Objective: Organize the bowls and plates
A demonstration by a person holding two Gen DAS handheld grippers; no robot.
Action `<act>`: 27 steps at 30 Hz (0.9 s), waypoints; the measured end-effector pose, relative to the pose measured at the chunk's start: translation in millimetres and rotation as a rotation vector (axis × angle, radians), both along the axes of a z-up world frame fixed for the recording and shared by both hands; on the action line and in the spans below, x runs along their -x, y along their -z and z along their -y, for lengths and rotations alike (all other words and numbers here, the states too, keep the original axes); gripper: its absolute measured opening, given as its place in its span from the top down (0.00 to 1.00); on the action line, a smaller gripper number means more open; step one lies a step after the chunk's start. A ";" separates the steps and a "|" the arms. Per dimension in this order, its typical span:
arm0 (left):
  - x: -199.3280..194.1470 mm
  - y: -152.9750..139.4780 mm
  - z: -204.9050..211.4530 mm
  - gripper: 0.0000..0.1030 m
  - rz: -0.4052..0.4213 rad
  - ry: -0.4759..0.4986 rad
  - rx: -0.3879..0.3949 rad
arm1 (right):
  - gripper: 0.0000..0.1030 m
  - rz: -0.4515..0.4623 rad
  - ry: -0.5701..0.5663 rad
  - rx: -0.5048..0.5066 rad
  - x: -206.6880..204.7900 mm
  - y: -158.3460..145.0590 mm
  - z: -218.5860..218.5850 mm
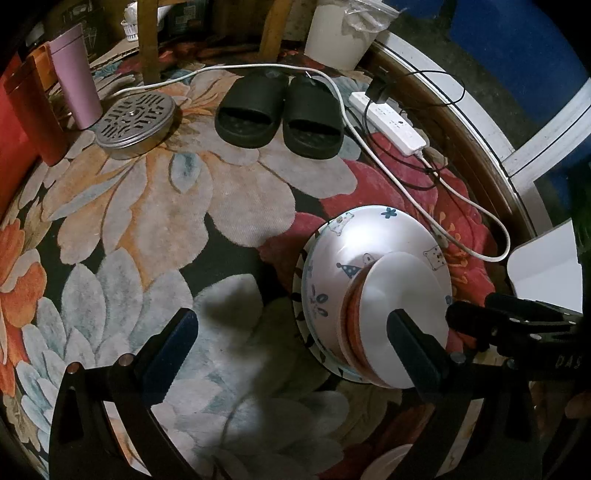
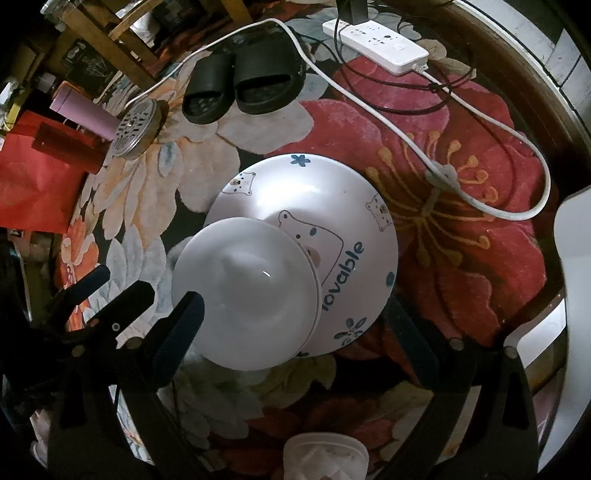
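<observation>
A stack of upside-down dishes stands on the floral rug. A large white bowl with bear drawings [image 1: 369, 240] [image 2: 332, 206] sits inverted over a plate rim [image 1: 301, 317]. A small plain white bowl [image 1: 402, 306] [image 2: 245, 295] lies inverted on top, with an orange band [image 1: 354, 325] under it in the left wrist view. My left gripper [image 1: 295, 339] is open, its right finger [image 1: 413, 347] in front of the small bowl. My right gripper [image 2: 295, 325] is open, its fingers on either side of the stack.
Black slippers [image 1: 280, 114] [image 2: 240, 86], a perforated metal lid [image 1: 135, 118] [image 2: 135, 127], a pink cup [image 1: 75, 74], red containers [image 1: 29, 110], a white power strip [image 1: 388, 122] [image 2: 376, 40] with cables, and a white bucket [image 1: 340, 33] lie around the rug. A white object [image 2: 325, 458] sits near.
</observation>
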State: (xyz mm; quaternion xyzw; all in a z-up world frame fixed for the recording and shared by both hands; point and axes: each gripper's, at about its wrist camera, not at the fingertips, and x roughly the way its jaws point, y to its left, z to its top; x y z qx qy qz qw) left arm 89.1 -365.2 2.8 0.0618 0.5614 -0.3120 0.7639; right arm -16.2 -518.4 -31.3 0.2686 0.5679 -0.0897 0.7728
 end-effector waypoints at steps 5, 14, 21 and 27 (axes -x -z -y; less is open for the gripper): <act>-1.2 -0.3 -2.1 0.01 0.000 0.002 -0.001 | 0.03 -0.002 -0.004 -0.001 0.5 1.2 -1.4; -0.6 0.1 -1.7 0.01 0.000 0.001 -0.002 | 0.03 -0.008 0.008 0.014 2.4 0.8 -4.0; 1.3 0.5 -2.3 0.01 -0.006 0.003 0.000 | 0.03 -0.009 0.012 0.024 3.3 0.3 -4.8; 1.5 1.7 -2.7 0.01 -0.005 0.004 -0.001 | 0.03 -0.008 0.017 0.033 4.3 -0.9 -5.3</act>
